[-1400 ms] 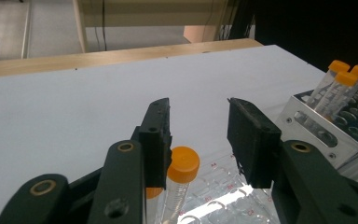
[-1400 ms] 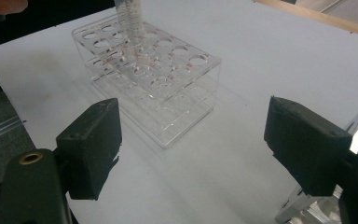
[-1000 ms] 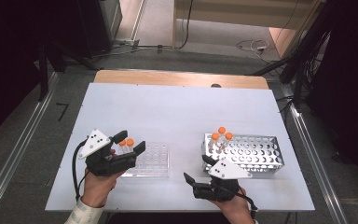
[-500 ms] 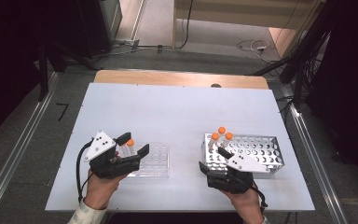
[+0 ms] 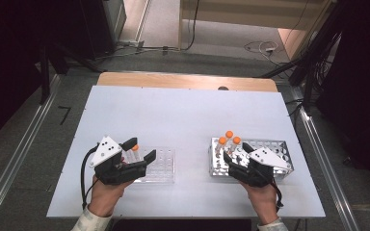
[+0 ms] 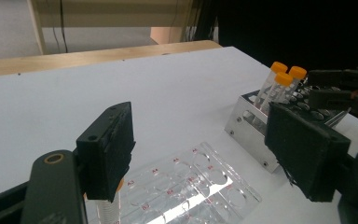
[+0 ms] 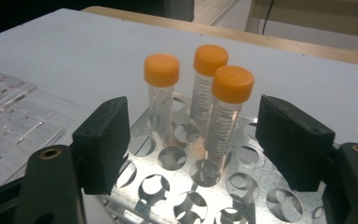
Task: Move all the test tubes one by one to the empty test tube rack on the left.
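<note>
Three clear tubes with orange caps (image 7: 233,84) stand upright in a perforated metal rack (image 7: 168,158) at the table's right (image 5: 282,147). My right gripper (image 7: 200,140) is open just behind them, its jaws either side of the nearest tube without touching; from above it (image 5: 235,153) hangs over the rack's front left. A clear plastic rack (image 5: 164,166) lies at the left with one orange-capped tube (image 5: 135,147) standing in it. My left gripper (image 5: 139,150) is open over that rack (image 6: 191,186). The tube (image 6: 107,210) stands right beside its left jaw, mostly hidden.
The white tabletop (image 5: 183,115) stretches bare beyond both racks to a wooden strip (image 5: 188,81) at the far edge. Cables and dark equipment stand on the floor around the table. In the left gripper view the metal rack (image 6: 254,121) and the right gripper (image 6: 345,88) appear at the right.
My right gripper has moved forward and to the right, up to the three tubes in the metal rack. The left gripper shifted slightly right over the clear rack.
</note>
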### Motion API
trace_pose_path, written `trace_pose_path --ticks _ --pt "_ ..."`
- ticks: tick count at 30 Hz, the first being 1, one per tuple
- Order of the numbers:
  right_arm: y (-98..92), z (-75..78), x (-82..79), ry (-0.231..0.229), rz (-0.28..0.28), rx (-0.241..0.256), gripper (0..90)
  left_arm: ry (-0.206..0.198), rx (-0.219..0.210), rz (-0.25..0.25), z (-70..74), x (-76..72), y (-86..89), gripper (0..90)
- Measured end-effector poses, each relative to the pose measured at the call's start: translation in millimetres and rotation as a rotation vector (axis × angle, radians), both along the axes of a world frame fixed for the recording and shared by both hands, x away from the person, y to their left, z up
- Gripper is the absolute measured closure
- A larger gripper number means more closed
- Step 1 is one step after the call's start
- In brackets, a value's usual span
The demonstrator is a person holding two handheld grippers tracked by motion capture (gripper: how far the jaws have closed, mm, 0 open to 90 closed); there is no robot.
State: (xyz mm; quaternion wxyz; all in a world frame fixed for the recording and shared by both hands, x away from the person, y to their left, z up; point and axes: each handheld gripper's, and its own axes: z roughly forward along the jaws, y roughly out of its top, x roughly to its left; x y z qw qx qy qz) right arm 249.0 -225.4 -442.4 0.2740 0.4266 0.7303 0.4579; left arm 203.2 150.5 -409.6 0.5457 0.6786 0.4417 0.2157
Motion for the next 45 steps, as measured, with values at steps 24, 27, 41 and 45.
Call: trace_pose_path --ticks 24,27,41,45 --pt "-0.3 -15.1 21.6 0.045 -0.076 -0.024 58.4 0.002 0.006 -0.003 -1.3 -0.2 -2.4 24.3" --pt "1.0 -16.2 21.8 0.048 -0.073 -0.029 61.3 0.000 0.004 -0.001 -1.3 0.0 -2.3 24.0" --pt "0.6 -15.5 23.0 0.046 -0.070 -0.016 71.2 0.002 0.012 -0.004 -2.2 0.4 -3.8 21.6" --pt "0.4 -11.2 20.9 0.030 -0.063 -0.005 71.3 0.003 0.013 -0.004 -2.5 0.5 -4.1 21.6"
